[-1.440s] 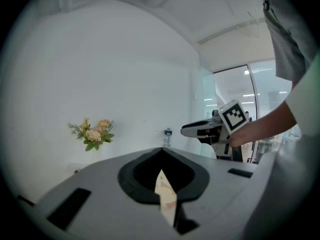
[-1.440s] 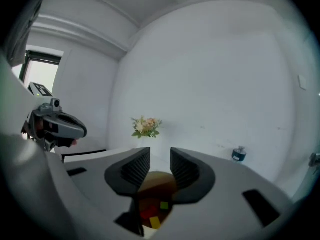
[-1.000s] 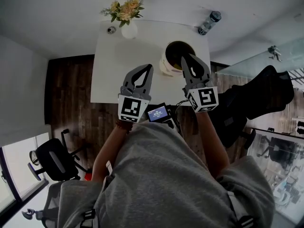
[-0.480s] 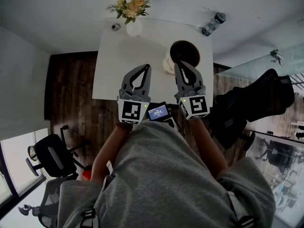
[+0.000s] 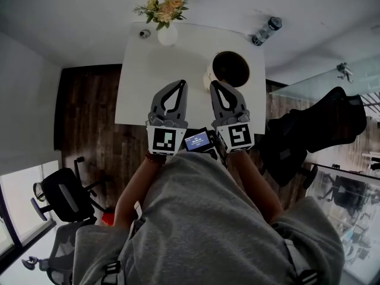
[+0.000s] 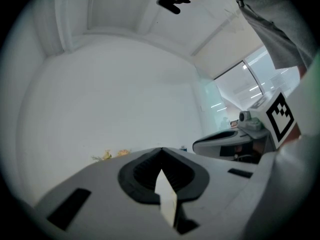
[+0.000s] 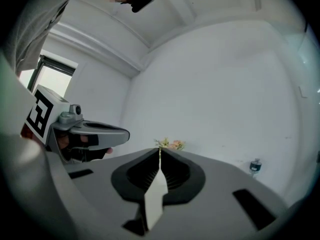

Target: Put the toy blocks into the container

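Where the white counter (image 5: pixel 136 88) fills the upper middle of the head view, the container (image 5: pixel 208 76) stands on its right part. It is a pale tub with a round, dark mouth, and the dark hides whether any blocks lie inside.

Just below and left of the tub, the right claw (image 5: pixel 214 85) points toward the top of the frame, its tip showing beside the tub's lower left wall. The right gripper view shows its jaws pressed together at the tips with nothing between them.

To its left, near but apart, the left claw (image 5: pixel 180 83) lies almost parallel over the counter's lower edge. The left gripper view shows its jaws also closed tip to tip and empty. Each claw carries its marker cube at the lower end, where the person's arms come up from a grey shirt (image 5: pixel 202 218).

Between the two cubes sits a small device with a lit screen (image 5: pixel 198 141).

At the counter's top left edge a white vase (image 5: pixel 167 36) holds yellow and peach flowers (image 5: pixel 161 9), with a small dark round thing (image 5: pixel 144 34) just left of the vase. A bottle (image 5: pixel 265 30) lies at the counter's upper right corner.

Dark wood floor (image 5: pixel 89 117) shows left of the counter. An office chair (image 5: pixel 62 198) stands at the lower left of the frame, and another dark chair (image 5: pixel 320 123) at the right.
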`<control>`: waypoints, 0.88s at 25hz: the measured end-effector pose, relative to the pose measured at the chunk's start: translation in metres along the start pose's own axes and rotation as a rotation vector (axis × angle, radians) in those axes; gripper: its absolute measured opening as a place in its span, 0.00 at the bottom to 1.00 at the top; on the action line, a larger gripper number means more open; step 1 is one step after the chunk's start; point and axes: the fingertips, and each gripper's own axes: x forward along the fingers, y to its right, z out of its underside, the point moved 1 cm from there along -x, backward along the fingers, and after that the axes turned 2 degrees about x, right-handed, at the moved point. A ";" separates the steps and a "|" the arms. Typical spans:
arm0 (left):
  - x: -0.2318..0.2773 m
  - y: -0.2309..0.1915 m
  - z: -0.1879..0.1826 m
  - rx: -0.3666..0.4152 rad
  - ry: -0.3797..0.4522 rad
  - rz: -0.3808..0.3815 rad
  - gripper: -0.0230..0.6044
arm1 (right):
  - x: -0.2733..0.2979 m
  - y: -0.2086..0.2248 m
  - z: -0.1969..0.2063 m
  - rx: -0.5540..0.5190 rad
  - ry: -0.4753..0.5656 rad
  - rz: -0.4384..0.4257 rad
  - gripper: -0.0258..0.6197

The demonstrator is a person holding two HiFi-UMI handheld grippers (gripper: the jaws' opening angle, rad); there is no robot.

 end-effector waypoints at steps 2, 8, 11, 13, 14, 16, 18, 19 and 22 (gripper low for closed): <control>0.001 0.000 0.001 -0.002 -0.001 0.003 0.05 | 0.002 -0.002 0.001 0.003 -0.007 -0.009 0.06; -0.001 0.001 0.008 -0.030 -0.032 0.003 0.05 | 0.002 -0.007 0.005 -0.004 -0.024 -0.034 0.04; -0.002 0.000 0.008 -0.019 -0.025 0.004 0.05 | 0.002 -0.008 0.007 -0.004 -0.032 -0.034 0.04; -0.003 0.000 0.006 -0.017 -0.014 0.001 0.05 | 0.002 -0.008 0.010 0.002 -0.040 -0.034 0.04; -0.003 0.000 0.006 -0.020 -0.018 0.002 0.04 | 0.001 -0.008 0.011 0.004 -0.042 -0.035 0.04; -0.005 0.000 0.009 -0.024 -0.032 0.003 0.05 | 0.001 -0.009 0.012 0.004 -0.042 -0.038 0.04; -0.006 -0.001 0.011 -0.027 -0.040 0.003 0.05 | 0.001 -0.011 0.014 0.008 -0.046 -0.043 0.04; -0.006 -0.001 0.012 -0.029 -0.043 0.001 0.05 | 0.001 -0.012 0.015 0.011 -0.049 -0.047 0.04; -0.007 -0.002 0.015 -0.036 -0.048 -0.002 0.05 | 0.002 -0.015 0.018 0.015 -0.057 -0.055 0.04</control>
